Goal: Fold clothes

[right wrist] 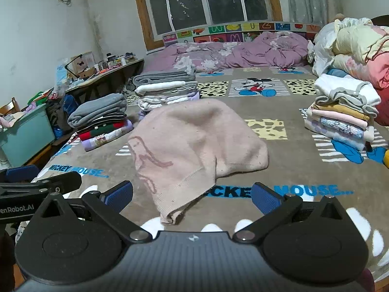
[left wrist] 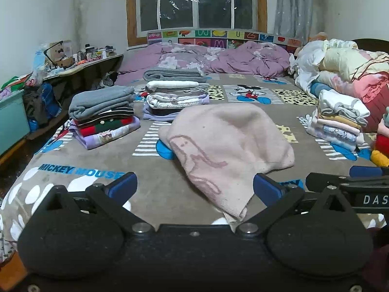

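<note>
Hovering over the bed (left wrist: pixel 73 160): left gripper (left wrist: pixel 194 187) and right gripper (right wrist: pixel 192 194) both jaws wide, nothing held. Pink sweater (left wrist: pixel 226 143) lies crumpled mid-bed, just ahead of both, hem between left fingers, untouched.

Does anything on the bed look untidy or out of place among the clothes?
Yes. The pink garment lies crumpled and unfolded in the middle of the bedspread, one end trailing toward the grippers, while the stacks around it are neatly folded. A loose heap of bedding also sits at the far right.
</note>
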### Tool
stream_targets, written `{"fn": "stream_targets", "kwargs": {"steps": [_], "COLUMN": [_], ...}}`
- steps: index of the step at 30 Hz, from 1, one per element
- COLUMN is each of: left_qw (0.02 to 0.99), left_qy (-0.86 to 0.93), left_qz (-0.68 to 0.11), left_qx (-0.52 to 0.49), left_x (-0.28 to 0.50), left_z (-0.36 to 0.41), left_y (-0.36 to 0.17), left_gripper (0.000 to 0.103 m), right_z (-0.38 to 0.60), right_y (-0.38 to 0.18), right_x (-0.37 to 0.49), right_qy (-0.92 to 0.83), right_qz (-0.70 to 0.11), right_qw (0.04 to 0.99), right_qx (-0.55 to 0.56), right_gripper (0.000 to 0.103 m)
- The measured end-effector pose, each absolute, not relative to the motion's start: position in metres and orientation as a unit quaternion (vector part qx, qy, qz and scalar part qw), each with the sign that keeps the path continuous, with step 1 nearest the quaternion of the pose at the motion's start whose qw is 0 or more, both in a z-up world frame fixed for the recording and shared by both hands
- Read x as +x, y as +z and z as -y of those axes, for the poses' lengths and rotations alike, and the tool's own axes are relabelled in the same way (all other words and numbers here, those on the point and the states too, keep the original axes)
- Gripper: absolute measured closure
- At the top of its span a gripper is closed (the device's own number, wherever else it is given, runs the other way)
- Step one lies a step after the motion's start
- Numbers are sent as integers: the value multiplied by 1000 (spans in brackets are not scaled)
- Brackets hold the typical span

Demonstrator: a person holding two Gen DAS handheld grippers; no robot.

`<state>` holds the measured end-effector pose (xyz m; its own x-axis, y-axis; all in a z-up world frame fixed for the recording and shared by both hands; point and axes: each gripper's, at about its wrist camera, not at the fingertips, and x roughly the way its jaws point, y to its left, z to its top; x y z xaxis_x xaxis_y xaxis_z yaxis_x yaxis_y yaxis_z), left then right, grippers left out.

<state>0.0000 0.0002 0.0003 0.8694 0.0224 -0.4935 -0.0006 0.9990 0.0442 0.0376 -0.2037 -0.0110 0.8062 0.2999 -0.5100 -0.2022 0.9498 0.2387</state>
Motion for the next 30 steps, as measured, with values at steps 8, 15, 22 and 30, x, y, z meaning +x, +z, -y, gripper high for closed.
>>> {"fn": "stream_targets", "kwargs": {"steps": [8, 15, 22, 30], "left_qw": [966, 965, 966, 966], "left_qy": [12, 7, 8, 10], "left_qz": [-259, -262, -260, -257], "left_qx": [13, 12, 8, 7], "left_x": [1, 4, 2, 1], "left_z": [-2, -5, -8, -8], "left_y": [-2, 0, 0, 2], "left_gripper": [0, 0, 0, 0], "right_z": [203, 201, 200, 197], "right_y": [-14, -16, -16, -14], "right_x": [39, 39, 37, 35], "right_qy": [131, 134, 138, 140], "right_qz": [-285, -287, -286, -284], "right_qw": [947, 945, 946, 946], "right_qx": [74, 75, 73, 70], "right_gripper": [0, 0, 0, 0]}}
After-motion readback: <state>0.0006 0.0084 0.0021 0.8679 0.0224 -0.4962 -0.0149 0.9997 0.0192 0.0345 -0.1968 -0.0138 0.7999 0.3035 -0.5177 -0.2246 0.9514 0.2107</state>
